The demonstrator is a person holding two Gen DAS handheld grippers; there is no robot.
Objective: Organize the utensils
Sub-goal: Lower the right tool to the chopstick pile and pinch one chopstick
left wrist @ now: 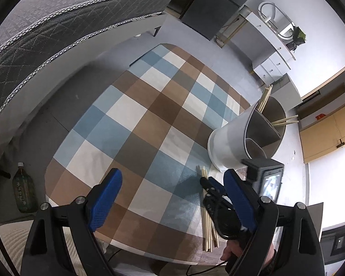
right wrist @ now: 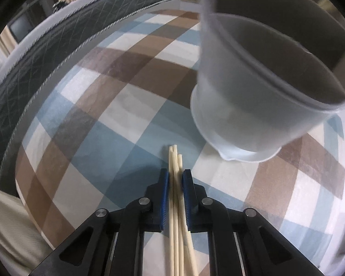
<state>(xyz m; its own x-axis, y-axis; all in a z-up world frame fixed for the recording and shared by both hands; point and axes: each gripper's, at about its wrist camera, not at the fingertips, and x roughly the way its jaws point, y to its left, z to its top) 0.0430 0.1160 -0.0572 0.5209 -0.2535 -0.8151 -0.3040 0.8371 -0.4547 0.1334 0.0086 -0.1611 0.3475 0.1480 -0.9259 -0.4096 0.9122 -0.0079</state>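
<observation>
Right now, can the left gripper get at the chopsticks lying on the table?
Probably not cleanly. The right gripper sits on the loose chopsticks, its jaws closed around the bundle, covering the stretch nearest the holder. Only the near ends stay exposed. The left gripper is open and empty.

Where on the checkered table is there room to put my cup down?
The wide checkered tablecloth between the mattress side and the white utensil holder is bare. It is crowded near the holder, where the right gripper is closed on loose chopsticks.
</observation>
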